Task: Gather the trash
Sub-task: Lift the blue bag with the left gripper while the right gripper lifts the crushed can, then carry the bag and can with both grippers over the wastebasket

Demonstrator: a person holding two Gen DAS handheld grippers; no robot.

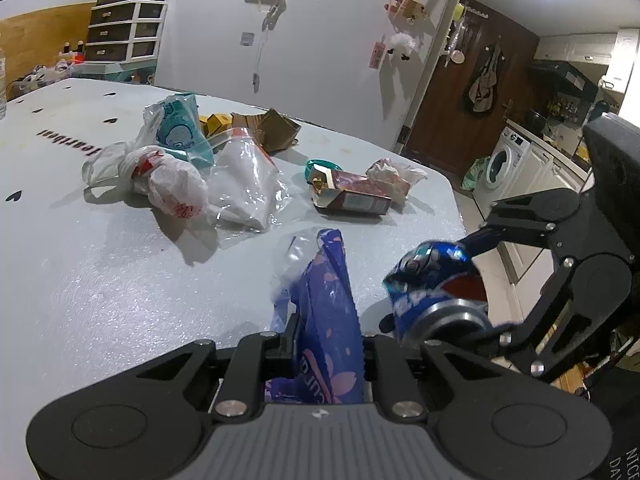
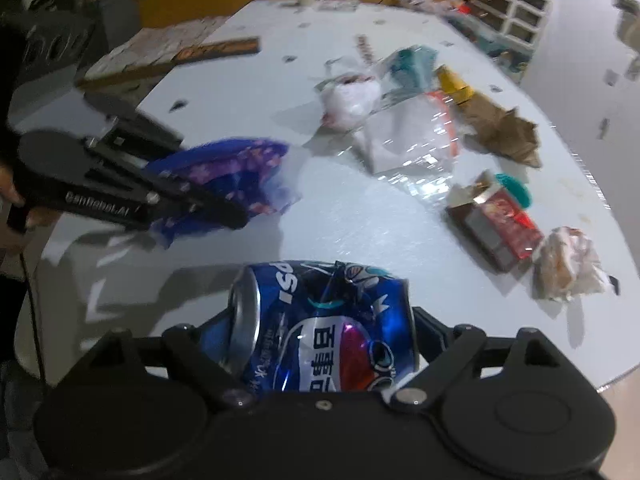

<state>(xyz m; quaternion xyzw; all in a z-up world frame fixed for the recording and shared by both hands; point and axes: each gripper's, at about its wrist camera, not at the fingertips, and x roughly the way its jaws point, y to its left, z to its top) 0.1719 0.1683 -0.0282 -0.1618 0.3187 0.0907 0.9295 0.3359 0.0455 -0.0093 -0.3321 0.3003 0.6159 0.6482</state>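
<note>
the left gripper (image 1: 326,344) is pinched tight on a blue flowered plastic bag (image 1: 328,304), whose loose end lies on the white bench (image 1: 100,280) near its front edge. the right gripper (image 2: 320,340) stands wide around a crushed blue pepsi can (image 2: 320,328) at the front edge of the bench; whether its pads press the can cannot be told. toward the middle of the bench lie knotted white bags (image 1: 160,180), a clear bag (image 1: 248,176) and torn brown cardboard (image 1: 272,128). a red carton (image 1: 352,196) and crumpled paper (image 1: 394,172) lie near the right edge.
</note>
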